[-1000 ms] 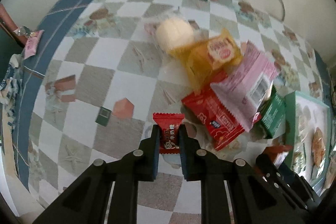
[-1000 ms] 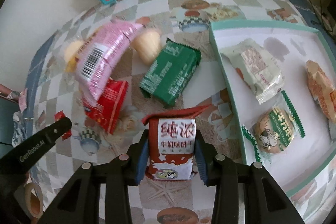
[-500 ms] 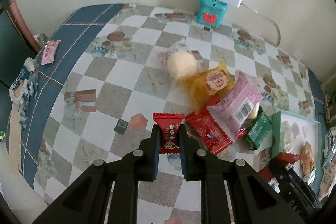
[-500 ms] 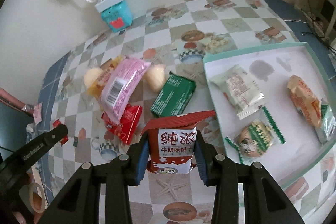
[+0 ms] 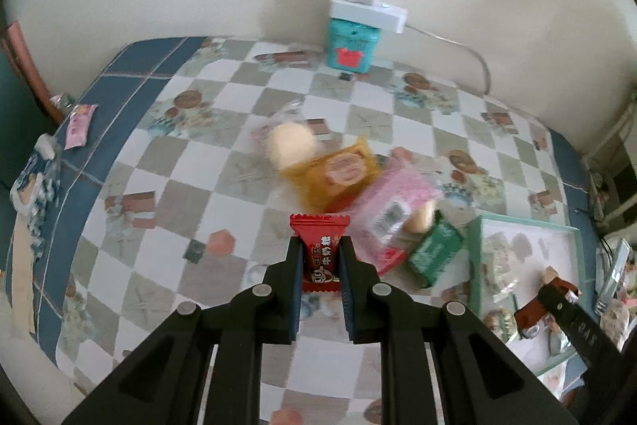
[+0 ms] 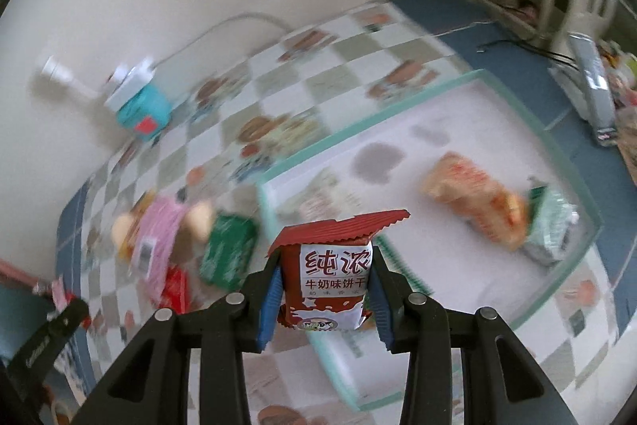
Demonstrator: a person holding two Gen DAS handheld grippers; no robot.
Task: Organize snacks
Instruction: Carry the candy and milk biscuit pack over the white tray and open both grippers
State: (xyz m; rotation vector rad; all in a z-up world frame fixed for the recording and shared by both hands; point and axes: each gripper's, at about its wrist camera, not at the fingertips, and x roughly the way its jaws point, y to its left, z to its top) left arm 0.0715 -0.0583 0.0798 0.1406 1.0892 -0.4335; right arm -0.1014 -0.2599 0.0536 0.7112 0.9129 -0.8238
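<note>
My left gripper [image 5: 320,257] is shut on a small red candy packet [image 5: 320,249], held above the checked tablecloth. My right gripper [image 6: 324,285] is shut on a red and white biscuit packet [image 6: 328,281], which hangs over the near left corner of the green-rimmed white tray [image 6: 398,110]. In the left wrist view that tray [image 5: 475,249] sits at the right, with the right gripper [image 5: 557,295] over it. A heap of loose snacks lies left of the tray: a yellow packet [image 5: 338,174], a pink packet [image 5: 394,206] and a green packet [image 5: 434,253].
Inside the tray lie an orange packet [image 6: 477,202] and a green and white packet [image 6: 551,230]. A teal box [image 5: 352,44] with a white power strip on top stands by the far wall. A small pink packet [image 5: 79,126] lies at the table's left edge.
Both grippers have risen with their packets, so the table looks smaller. The right gripper has swung right, from in front of the green packet to over the tray's corner.
</note>
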